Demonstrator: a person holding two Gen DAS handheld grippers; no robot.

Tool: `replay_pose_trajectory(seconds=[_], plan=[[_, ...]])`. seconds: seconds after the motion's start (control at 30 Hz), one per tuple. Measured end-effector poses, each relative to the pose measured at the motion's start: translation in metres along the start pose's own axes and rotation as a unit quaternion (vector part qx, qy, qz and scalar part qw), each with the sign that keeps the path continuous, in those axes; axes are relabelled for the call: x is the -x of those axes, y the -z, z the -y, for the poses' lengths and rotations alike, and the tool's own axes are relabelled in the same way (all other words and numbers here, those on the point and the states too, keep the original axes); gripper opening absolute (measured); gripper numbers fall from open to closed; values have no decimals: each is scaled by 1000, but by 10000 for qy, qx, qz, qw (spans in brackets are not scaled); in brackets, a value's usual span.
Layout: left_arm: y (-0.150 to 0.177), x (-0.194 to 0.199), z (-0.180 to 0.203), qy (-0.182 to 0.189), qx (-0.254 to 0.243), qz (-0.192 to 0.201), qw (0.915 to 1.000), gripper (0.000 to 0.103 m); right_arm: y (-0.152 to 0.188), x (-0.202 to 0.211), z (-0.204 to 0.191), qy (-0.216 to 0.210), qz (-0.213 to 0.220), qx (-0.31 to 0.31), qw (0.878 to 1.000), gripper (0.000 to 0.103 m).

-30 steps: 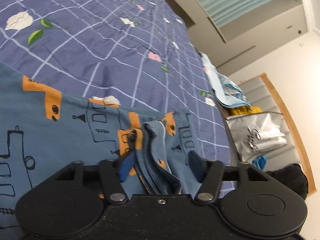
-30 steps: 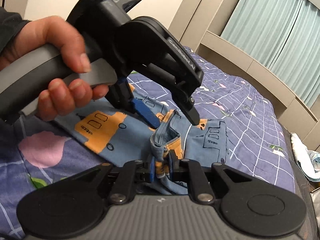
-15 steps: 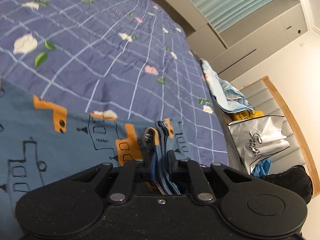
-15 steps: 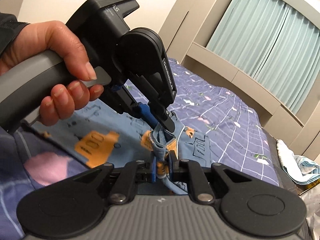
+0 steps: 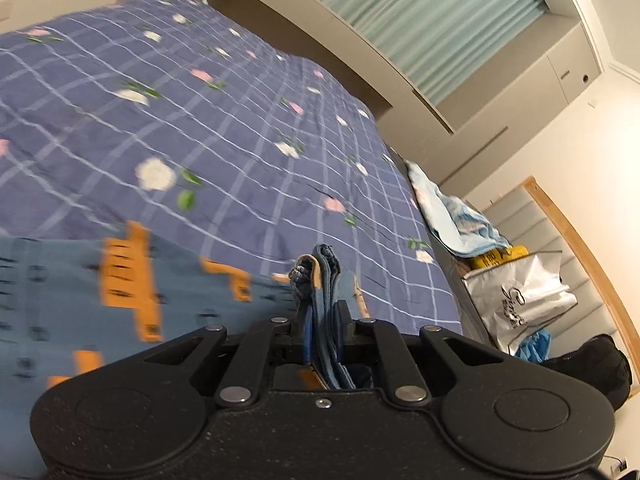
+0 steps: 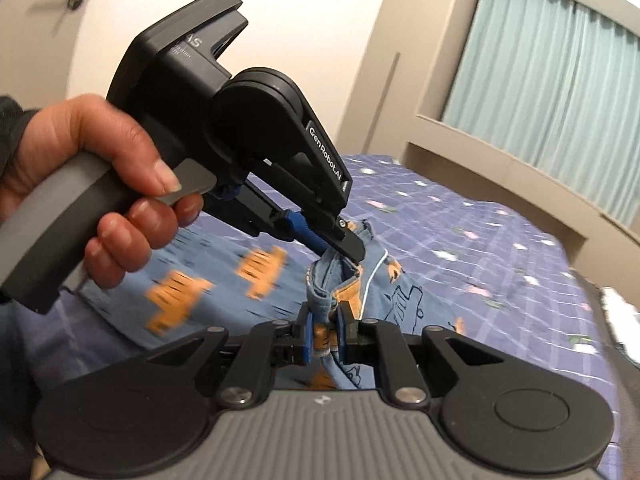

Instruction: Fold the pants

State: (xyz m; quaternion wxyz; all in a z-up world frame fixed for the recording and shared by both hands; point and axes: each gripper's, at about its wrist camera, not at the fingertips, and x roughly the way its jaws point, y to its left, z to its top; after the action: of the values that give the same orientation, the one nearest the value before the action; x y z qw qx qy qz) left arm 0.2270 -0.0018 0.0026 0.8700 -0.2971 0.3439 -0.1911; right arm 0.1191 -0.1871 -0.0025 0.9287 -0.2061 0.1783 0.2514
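1. One pair of blue pants (image 6: 256,276) with orange prints is lying on the checked purple bedspread (image 5: 168,128), one bunched edge lifting off it.
2. Left gripper (image 5: 325,316) is pinching that edge.
3. Right gripper (image 6: 322,334) is pinching the same bunch just beside it.
4. Left hand (image 6: 100,184) is squeezing its handle.

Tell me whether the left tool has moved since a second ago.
Yes. The left tool, shut on the pants, has lifted and tilted up: the curtain and headboard fill more of its view, and the bedspread sits lower.
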Motion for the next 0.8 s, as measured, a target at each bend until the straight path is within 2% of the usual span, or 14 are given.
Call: replay_pose_trajectory(seconds=[0.23,0.4,0.57,0.6,0.67,0.73,0.77,0.8], plan=[[2,38,-49,-274,227,107,9993,11,-17,-19,-48,-508,-113,355,9980,13],[12,37,-81,-435,389,-53,9983,11,-12,-37,-72,-747,-438,581,9946,13],[24,29,-99,-500,583,-188,9969,13,-2,-50,-77,-834,-704,589,9923,14],[25,28,-100,-506,604,-190,9967,16,0,-51,-77,-857,-728,573,9920,15],[26,29,-102,-573,677,-158,9959,23,2,-52,-73,-951,-702,513,9917,25],[23,32,-103,-663,728,-106,9951,42,3,-47,-70,-1111,-577,457,9911,31],[22,35,-101,-714,732,-52,9947,60,2,-43,-70,-1131,-503,448,9913,44],[21,38,-99,-765,708,27,9945,72,1,-36,-68,-1094,-432,425,9921,52]])
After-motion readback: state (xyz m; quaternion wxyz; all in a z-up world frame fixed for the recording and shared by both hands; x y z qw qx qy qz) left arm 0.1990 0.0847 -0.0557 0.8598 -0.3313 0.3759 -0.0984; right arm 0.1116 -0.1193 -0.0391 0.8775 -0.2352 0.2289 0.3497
